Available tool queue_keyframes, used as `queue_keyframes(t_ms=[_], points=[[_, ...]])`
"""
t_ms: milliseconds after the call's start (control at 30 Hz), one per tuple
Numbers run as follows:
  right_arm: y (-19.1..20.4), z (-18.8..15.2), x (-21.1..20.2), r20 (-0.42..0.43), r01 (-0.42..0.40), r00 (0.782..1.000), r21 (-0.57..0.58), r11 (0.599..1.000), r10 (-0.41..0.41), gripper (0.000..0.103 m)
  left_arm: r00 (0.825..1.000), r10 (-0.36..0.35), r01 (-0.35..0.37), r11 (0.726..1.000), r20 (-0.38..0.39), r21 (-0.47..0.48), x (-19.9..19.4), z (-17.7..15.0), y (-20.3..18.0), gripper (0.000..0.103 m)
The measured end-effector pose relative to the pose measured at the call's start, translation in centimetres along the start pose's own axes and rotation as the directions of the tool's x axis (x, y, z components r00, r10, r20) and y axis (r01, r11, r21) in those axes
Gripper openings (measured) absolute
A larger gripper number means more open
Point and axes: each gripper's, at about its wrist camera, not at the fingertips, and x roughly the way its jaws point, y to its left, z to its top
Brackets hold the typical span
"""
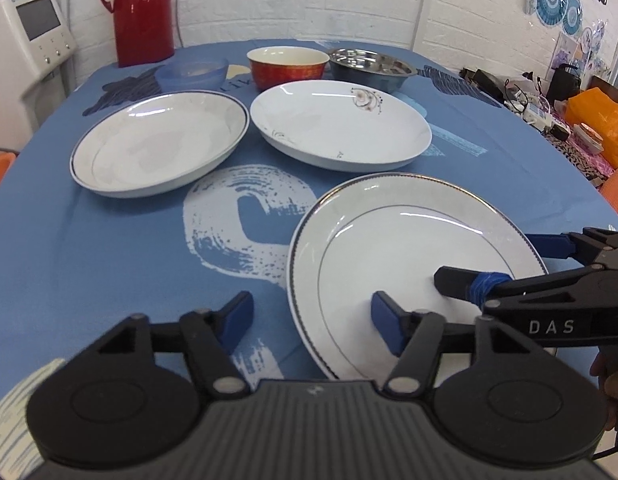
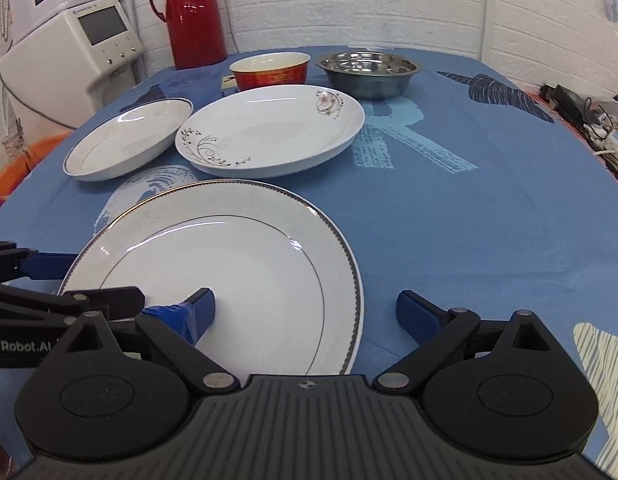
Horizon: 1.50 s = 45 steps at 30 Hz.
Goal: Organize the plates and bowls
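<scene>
A white plate with a thin beaded rim [image 1: 409, 240] [image 2: 229, 248] lies nearest on the blue tablecloth. My left gripper [image 1: 312, 326] is open and straddles its left rim, one pad over the plate and one over the cloth. My right gripper [image 2: 309, 314] is open and straddles its right rim the same way. Each gripper shows in the other's view, the right gripper [image 1: 485, 260] and the left gripper [image 2: 109, 280]. Behind lie a blue-rimmed plate [image 1: 157, 144] [image 2: 125, 140] and a floral plate [image 1: 337, 124] [image 2: 269, 128]. At the back stand a red bowl [image 1: 287, 68] [image 2: 269, 70], a steel bowl [image 1: 371, 66] [image 2: 369, 72] and a translucent blue bowl [image 1: 193, 72].
A red thermos jug [image 1: 143, 12] [image 2: 195, 16] stands at the back left of the table. A white appliance with a screen [image 1: 33, 40] [image 2: 81, 48] stands off the left edge. Cluttered items and an orange bag [image 1: 597, 116] lie beyond the right edge.
</scene>
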Motion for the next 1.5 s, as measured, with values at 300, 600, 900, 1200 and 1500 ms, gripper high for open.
queue_keyframes(t_ms=[300, 600, 900, 1200, 1500], points=[[-0.6, 0.1, -1.0, 0.011, -0.019, 1.000, 0.048, 0.999, 0.018, 0.024, 0.995, -0.097, 0.097, 0.989, 0.004, -0.113, 0.0, 0.6, 1.6, 0.007], [3.9, 1.1, -0.7, 0.046, -0.165, 0.986, 0.084, 0.983, 0.162, 0.027, 1.000, 0.010, -0.005, 0.985, 0.028, -0.174, -3.1, 0.0, 6.4, 0.008], [11.0, 2.5, 1.9, 0.021, -0.291, 0.957, 0.010, 0.957, 0.291, 0.030, 0.989, 0.147, -0.140, 0.962, 0.012, -0.234, -5.3, -1.9, 12.6, 0.011], [12.7, 1.9, 2.2, -0.005, -0.266, 0.964, -0.054, 0.963, 0.266, 0.034, 0.990, 0.136, -0.124, 0.967, 0.039, -0.223, -4.9, -2.7, 13.8, 0.012], [13.5, 2.2, 2.7, -0.019, -0.283, 0.959, -0.086, 0.955, 0.282, 0.038, 0.986, 0.161, -0.147, 0.961, 0.042, -0.235, -5.1, -2.8, 14.1, 0.013]])
